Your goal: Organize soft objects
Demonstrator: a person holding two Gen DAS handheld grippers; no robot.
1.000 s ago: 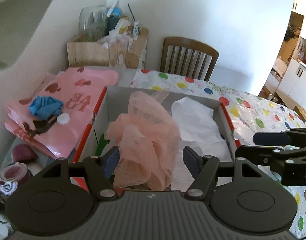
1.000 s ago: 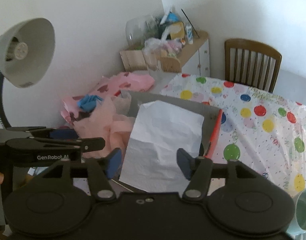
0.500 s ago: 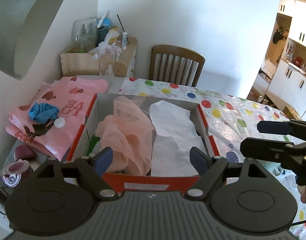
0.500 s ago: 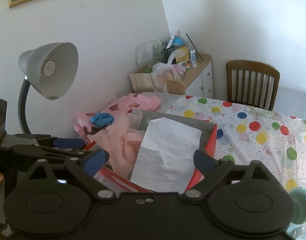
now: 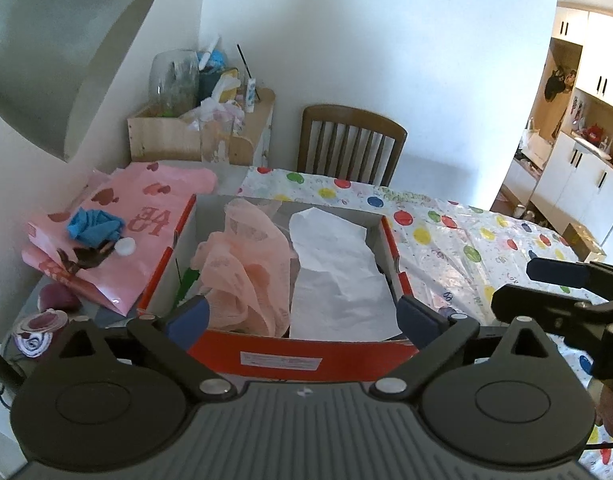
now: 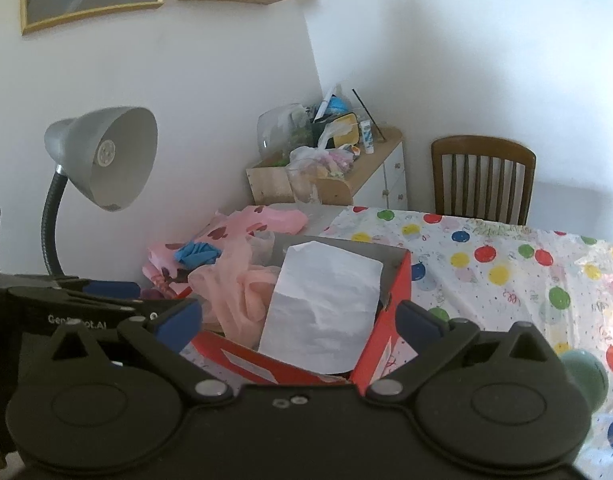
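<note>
— Where are the soft things?
— In the red box [image 5: 282,354] on the surface [image 5: 458,248]: the pink mesh cloth [image 5: 242,272] on its left side, the white sheet [image 5: 338,276] beside it on the right.
— And the tongs?
— The left tongs [image 5: 302,316] and right tongs [image 6: 296,318] have just been opening; both gape wide over the box's near edge, gripping nothing.
</note>
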